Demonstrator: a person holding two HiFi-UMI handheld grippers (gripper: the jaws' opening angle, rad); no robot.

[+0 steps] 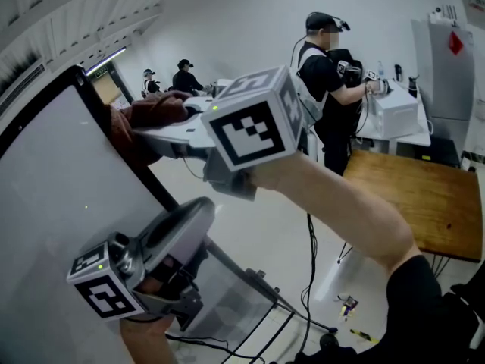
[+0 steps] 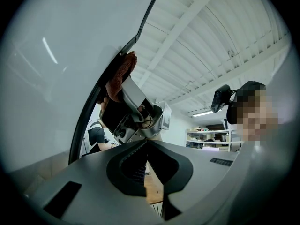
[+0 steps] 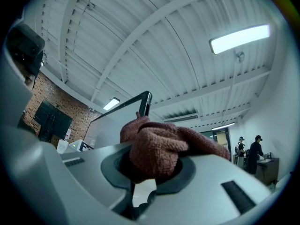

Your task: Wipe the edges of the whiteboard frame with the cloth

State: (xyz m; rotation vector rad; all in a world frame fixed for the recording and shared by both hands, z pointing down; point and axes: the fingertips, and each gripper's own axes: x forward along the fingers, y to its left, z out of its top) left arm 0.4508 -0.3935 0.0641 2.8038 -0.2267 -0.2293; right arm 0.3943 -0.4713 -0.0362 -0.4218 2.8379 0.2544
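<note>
Whiteboard (image 1: 53, 203) partly beyond left edge

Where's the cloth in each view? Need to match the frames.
Head view: cloth upper left of centre, at the black whiteboard frame.
Left gripper view: cloth left of centre in the upper half, on the frame's edge.
Right gripper view: cloth low centre, clamped in the jaws.
Shared landmark: the black whiteboard frame, also seen in the left gripper view and the right gripper view.

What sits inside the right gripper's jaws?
A bunched reddish-brown cloth, clamped in the right gripper, at the black whiteboard frame. The cloth covers the jaw tips and the stretch of frame beneath it.
</note>
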